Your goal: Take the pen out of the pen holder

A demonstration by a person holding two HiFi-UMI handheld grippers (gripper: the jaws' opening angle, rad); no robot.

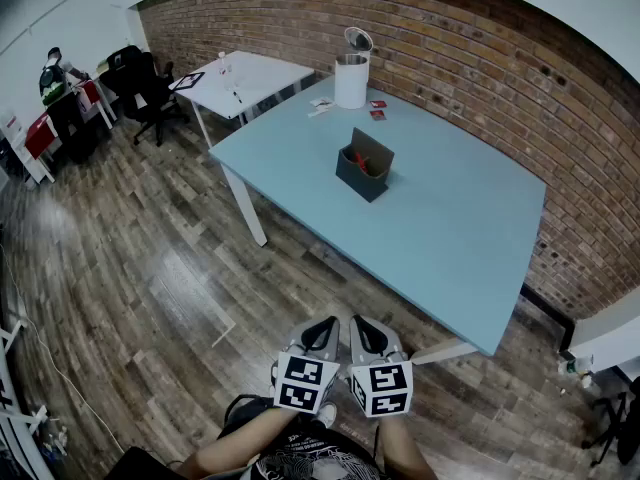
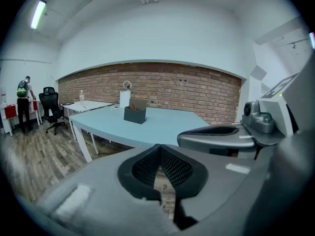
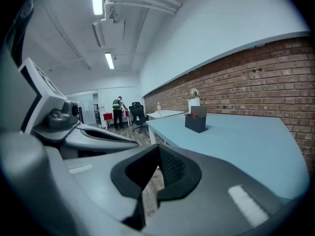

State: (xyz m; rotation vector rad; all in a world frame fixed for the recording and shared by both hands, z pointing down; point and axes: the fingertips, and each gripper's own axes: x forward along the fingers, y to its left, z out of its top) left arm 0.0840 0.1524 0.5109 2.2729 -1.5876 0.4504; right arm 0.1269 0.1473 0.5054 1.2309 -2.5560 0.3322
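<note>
A dark pen holder point(image 1: 364, 171) stands near the middle of the light blue table point(image 1: 450, 238), with a red pen point(image 1: 361, 159) sticking up inside it. Both grippers hang low by my body, over the wooden floor and well short of the table. My left gripper point(image 1: 324, 326) and right gripper point(image 1: 363, 325) sit side by side, each shut with nothing in it. In the left gripper view the pen holder point(image 2: 134, 114) lies far ahead beyond the closed left gripper point(image 2: 159, 150). In the right gripper view the pen holder point(image 3: 196, 121) is distant past the closed right gripper point(image 3: 158, 154).
A white lidded bin point(image 1: 351, 76) and small items point(image 1: 376, 109) sit at the table's far end. A white table point(image 1: 250, 76), an office chair point(image 1: 140, 88) and a person point(image 1: 52, 76) are at the back left. A brick wall point(image 1: 480, 78) runs behind the table.
</note>
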